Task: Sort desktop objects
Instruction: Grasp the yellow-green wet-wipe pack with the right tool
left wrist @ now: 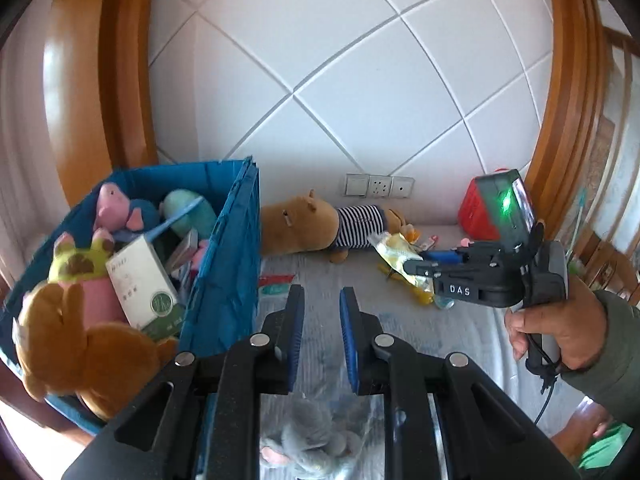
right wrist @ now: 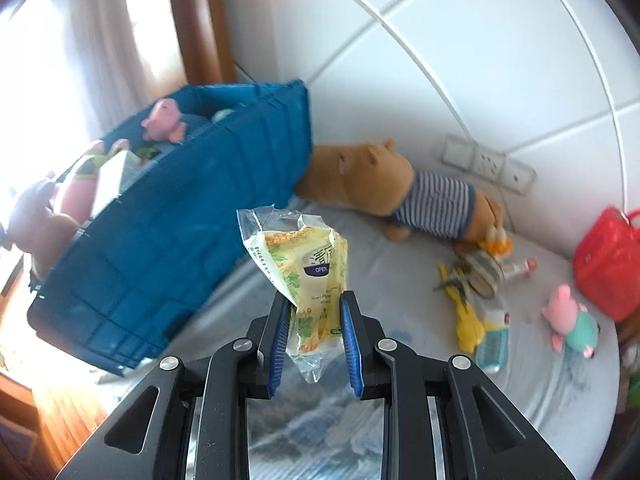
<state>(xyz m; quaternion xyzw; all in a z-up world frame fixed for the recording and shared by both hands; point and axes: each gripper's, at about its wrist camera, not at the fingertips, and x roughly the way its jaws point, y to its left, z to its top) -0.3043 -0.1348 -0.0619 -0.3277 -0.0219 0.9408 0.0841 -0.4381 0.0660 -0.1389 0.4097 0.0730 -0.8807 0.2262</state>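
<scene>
A big blue folding plastic crate [right wrist: 176, 216] stands ahead and to the left of the right gripper [right wrist: 314, 312], already holding soft toys and a white carton [left wrist: 140, 280]; nothing lies between the gripper and its near wall. From the left gripper [left wrist: 322, 312] the same crate sits just to the left, touching nothing of the fingers. Beyond the crate's far corner, ahead of both grippers, a brown plush bear in a striped shirt [right wrist: 396, 188] lies on the pale-covered table [right wrist: 400, 280] against the wall. Far right of the right gripper stands a red mesh bag [right wrist: 608, 260], with a small pink pig plush [right wrist: 568, 316] before it and a scatter of yellow and white small items [right wrist: 476, 304] nearer. The right gripper's blue pads pinch a crinkled yellow-and-clear plastic packet [right wrist: 308, 268], lifted off the table. The left gripper's fingers stand somewhat apart, holding nothing.
</scene>
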